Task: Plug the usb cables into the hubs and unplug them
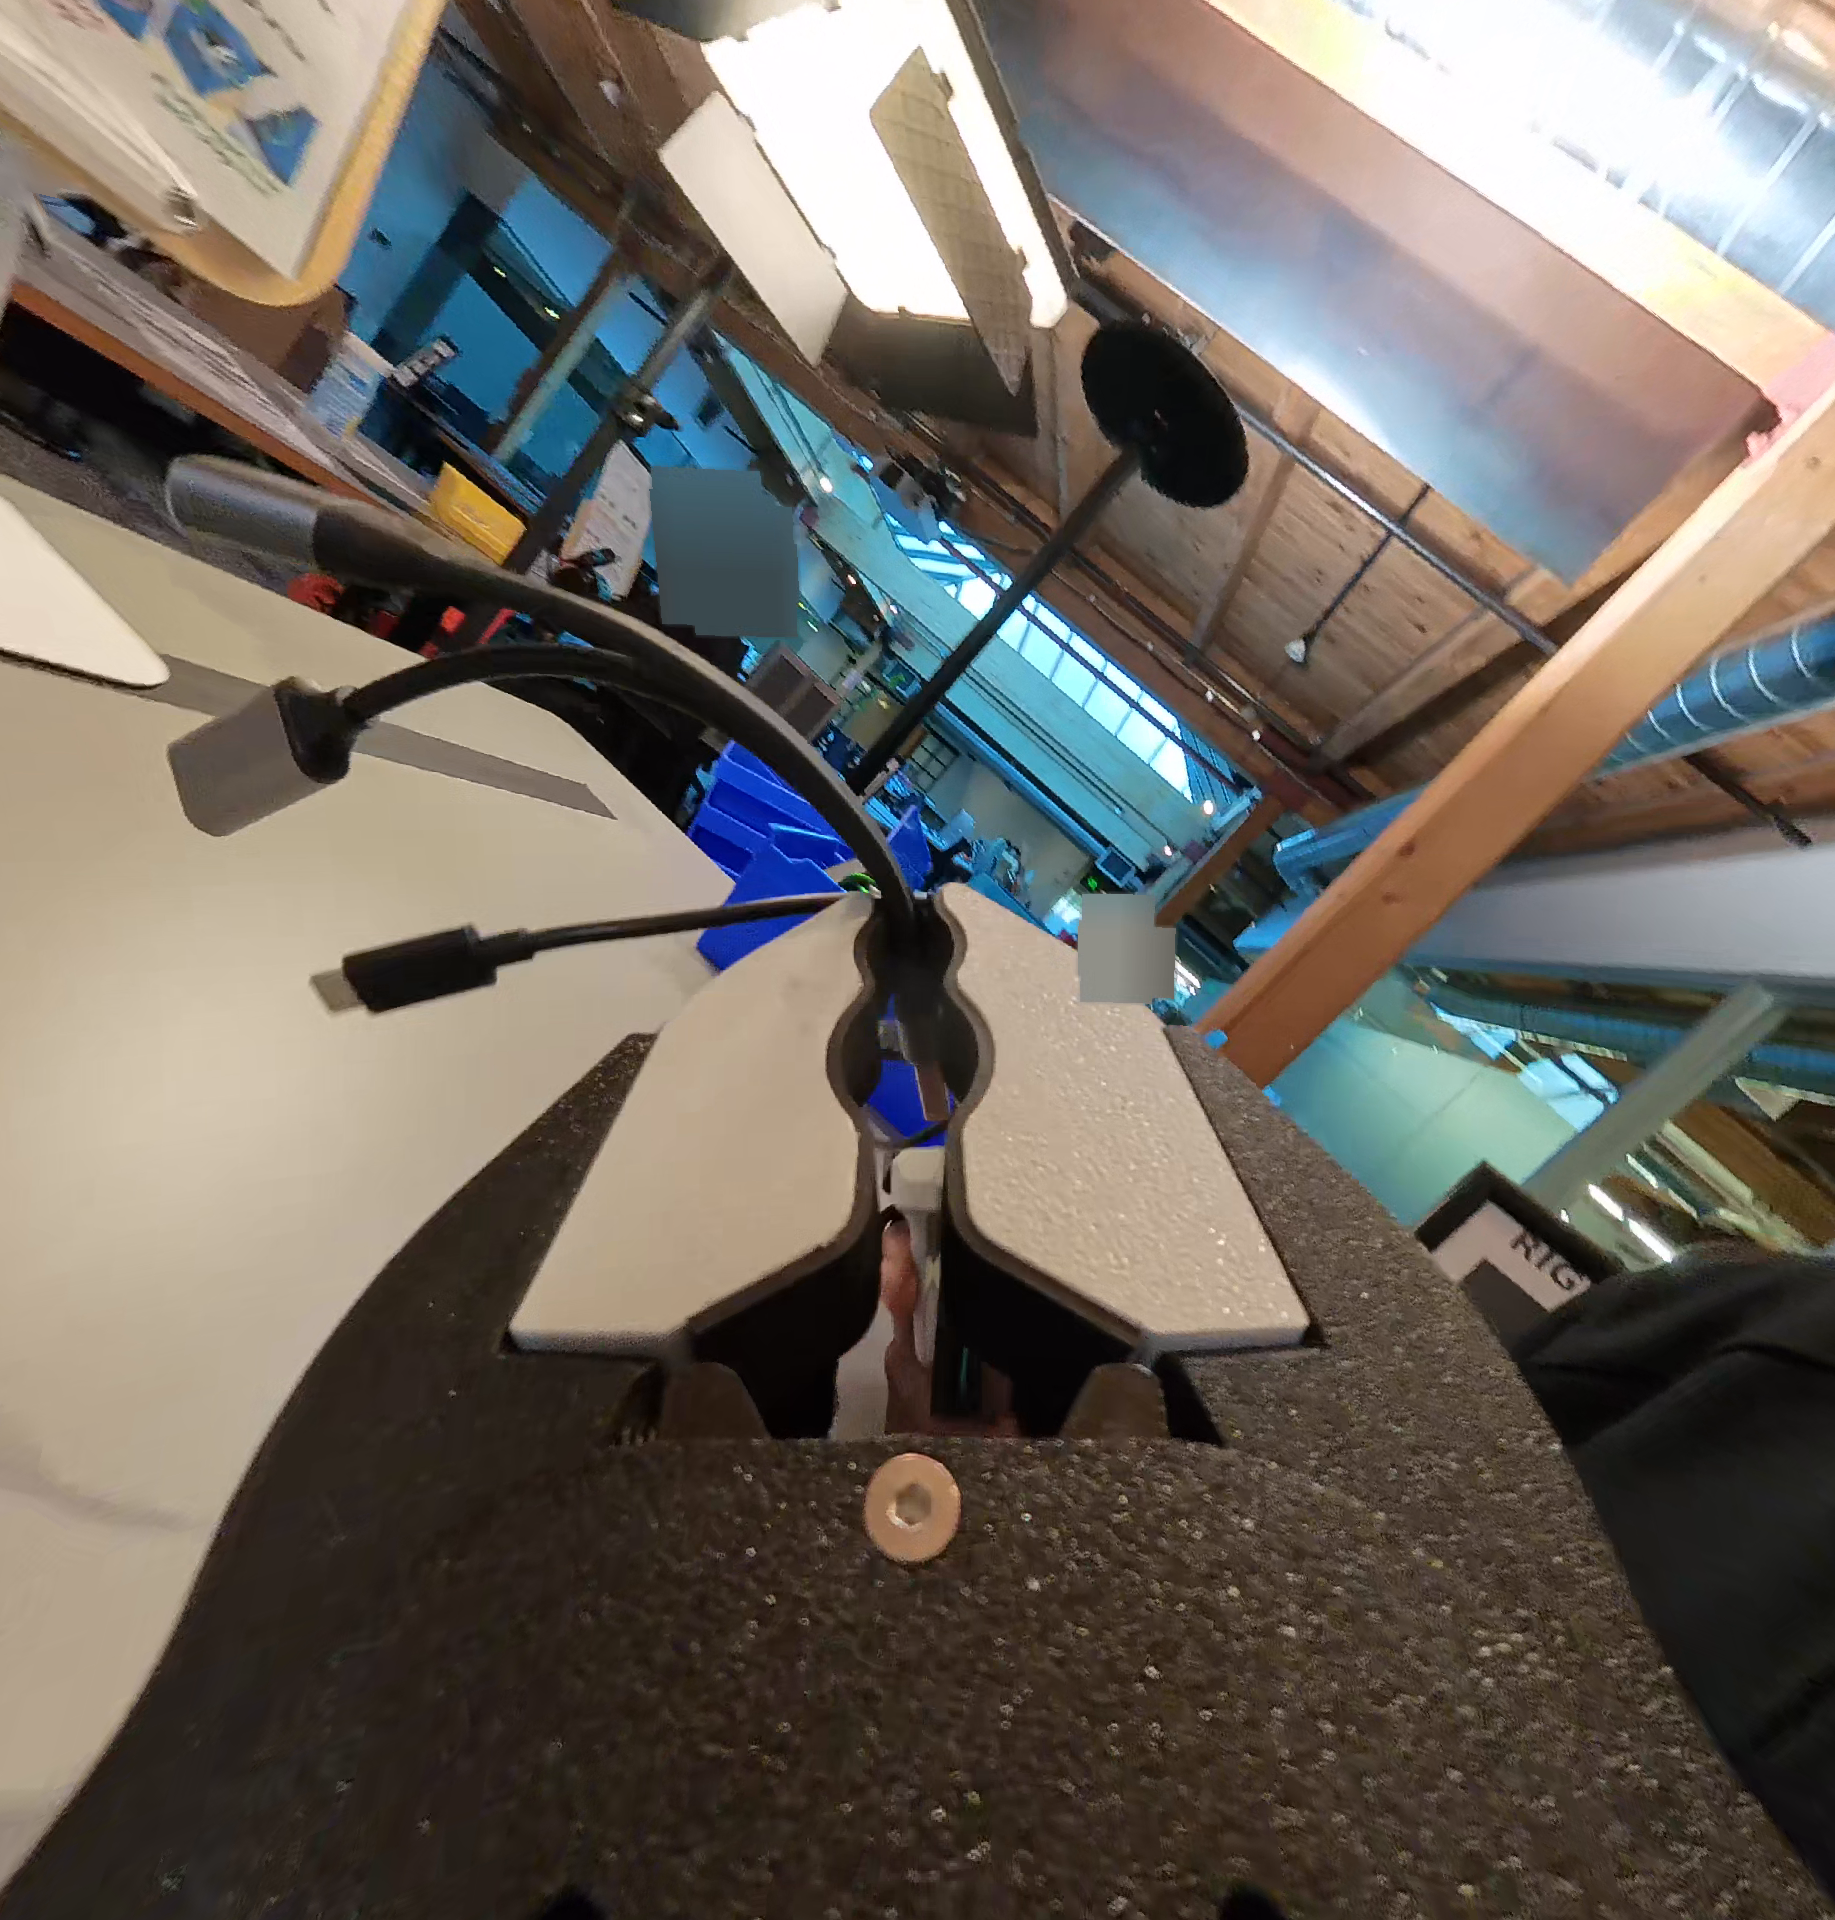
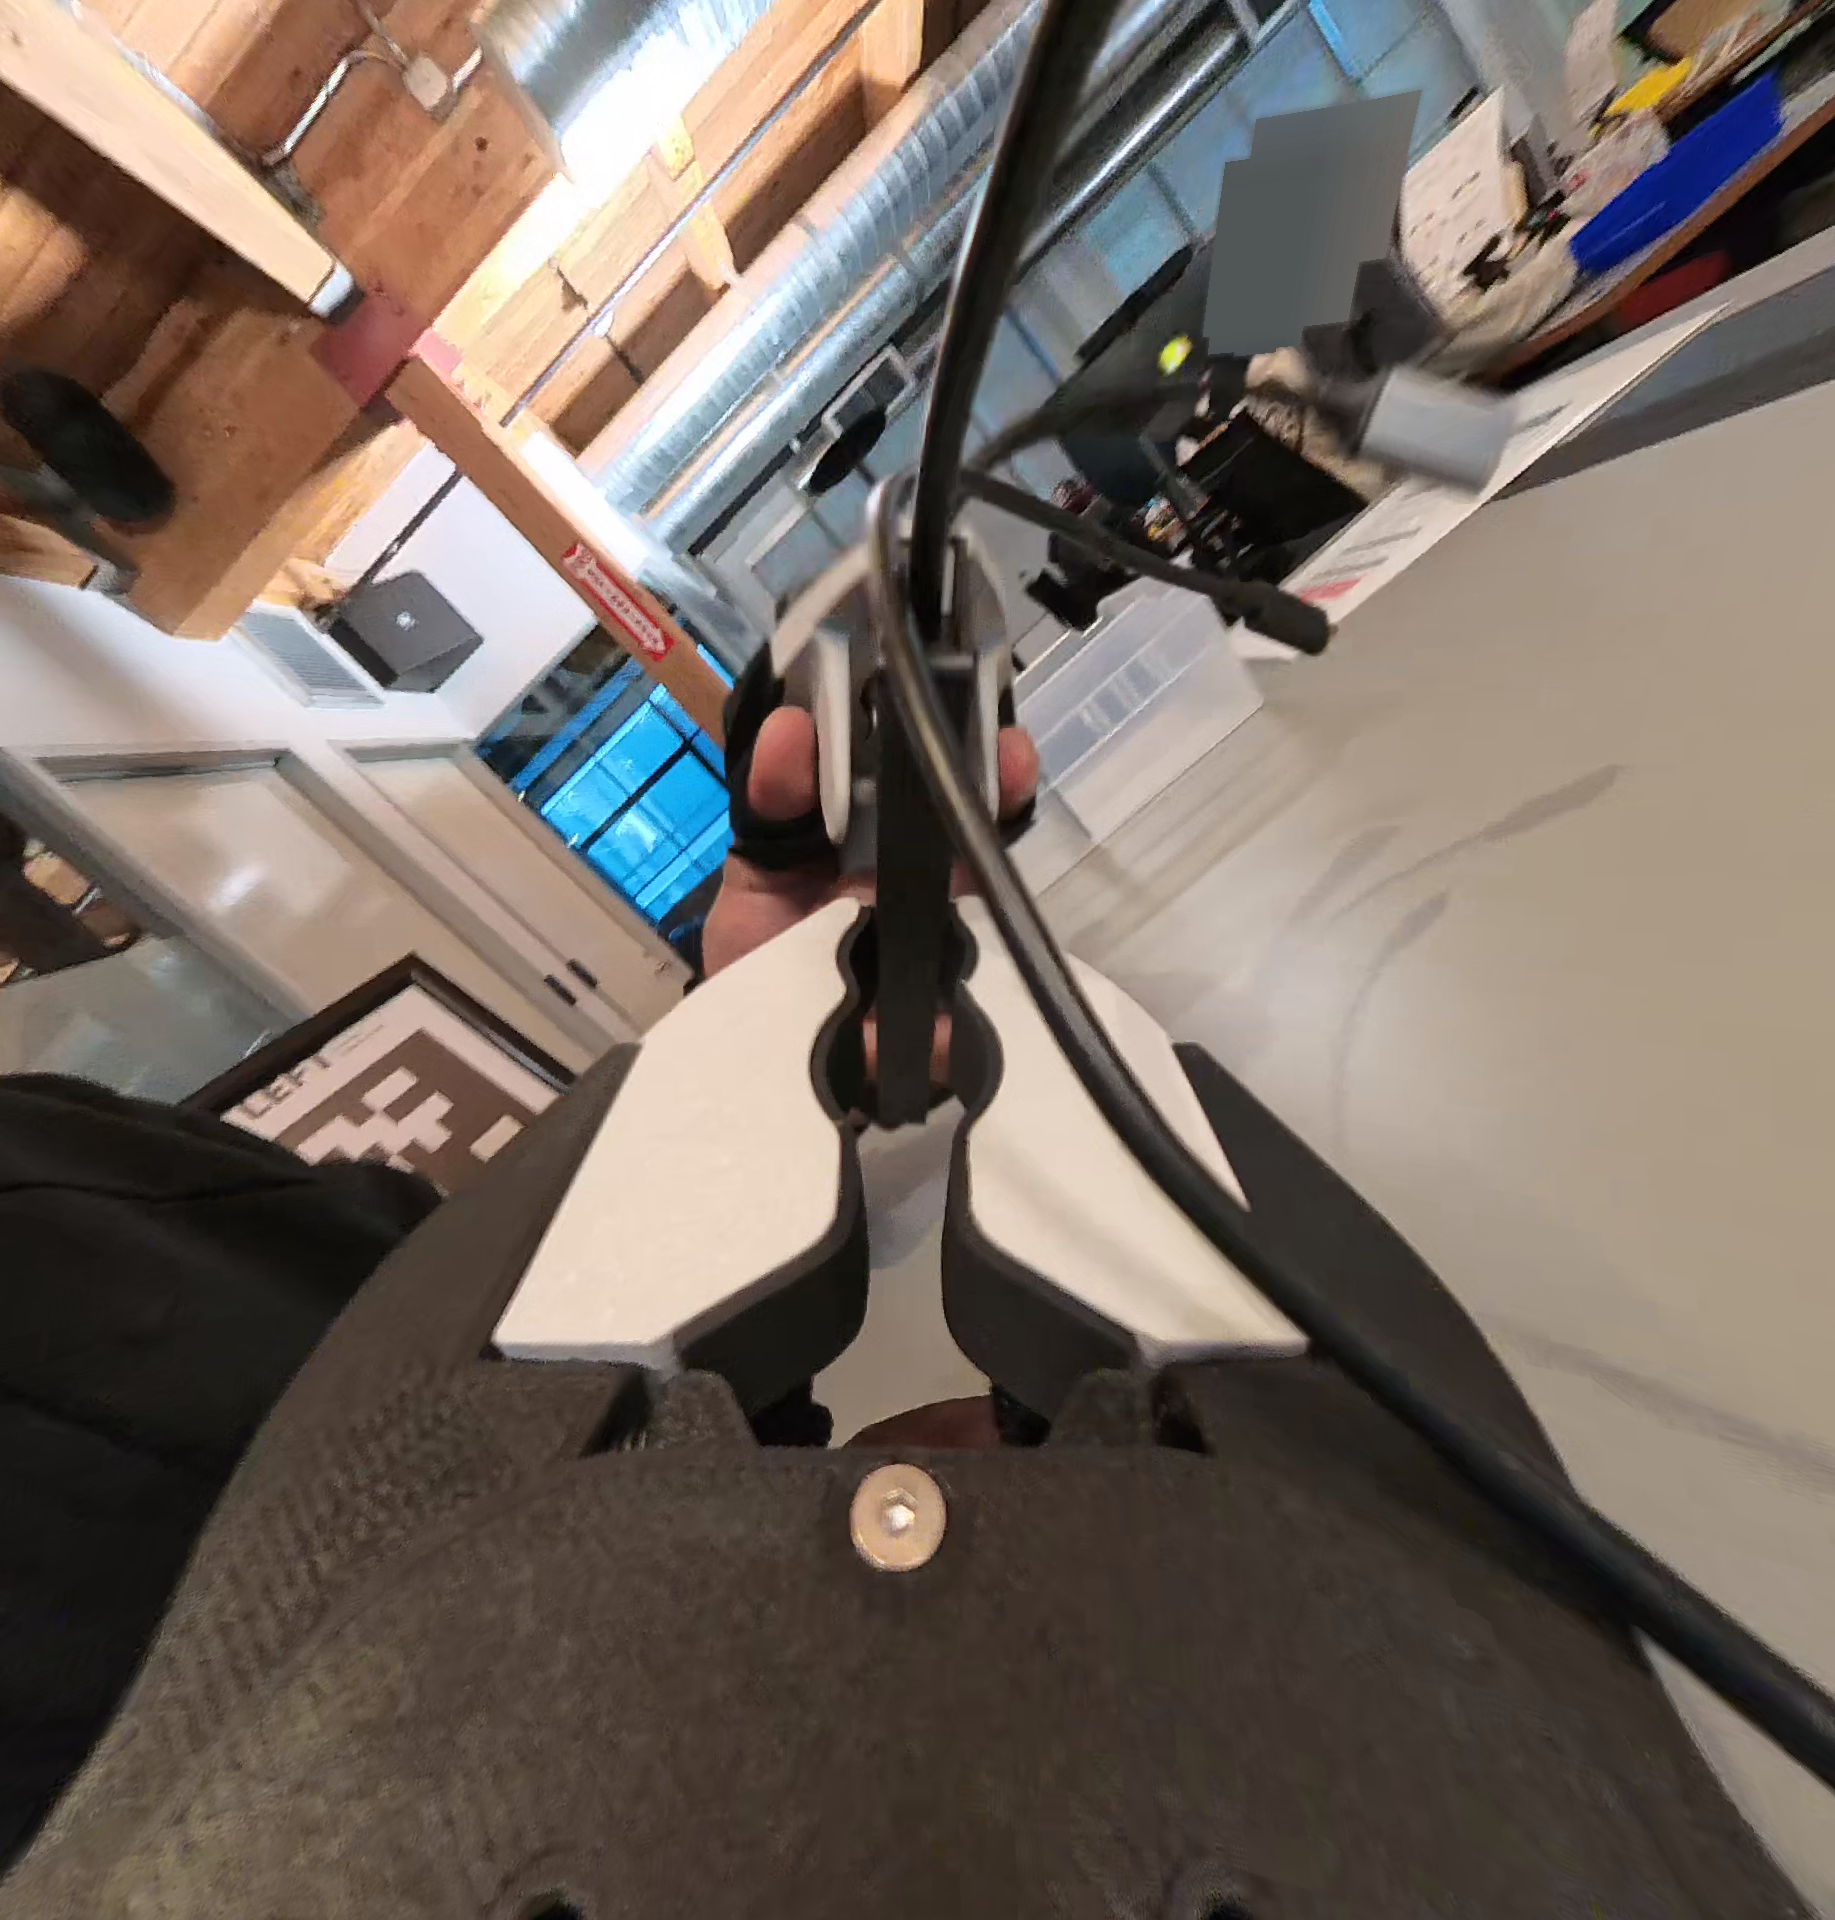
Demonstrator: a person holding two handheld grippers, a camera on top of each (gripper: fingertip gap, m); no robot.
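Observation:
My left gripper (image 1: 897, 909) is shut on a bundle of black cables (image 1: 684, 686) where they meet at its tips. Their free ends hang over the white table (image 1: 165, 1143): a grey block connector (image 1: 238, 758), a grey round plug (image 1: 248, 509) and a small black plug (image 1: 404, 971). My right gripper (image 2: 908, 925) is shut on a slim black bar, seemingly the hub (image 2: 908, 1018), seen edge-on. The bar runs up to the left gripper (image 2: 908, 582), which faces mine. A thick black cable (image 2: 1100, 1091) loops past my right finger. The grey connector (image 2: 1412, 426) and black plug (image 2: 1277, 623) dangle there too.
Both grippers are raised and tilted above the table (image 2: 1515, 935). A clear plastic box (image 2: 1131, 686) stands at the table's far side. Blue bins (image 1: 757, 821) lie beyond the table edge. A white sheet (image 1: 19, 592) lies at the left. A person's dark sleeve (image 1: 1723, 1507) is close by. Left tips to right tips: about 8 cm.

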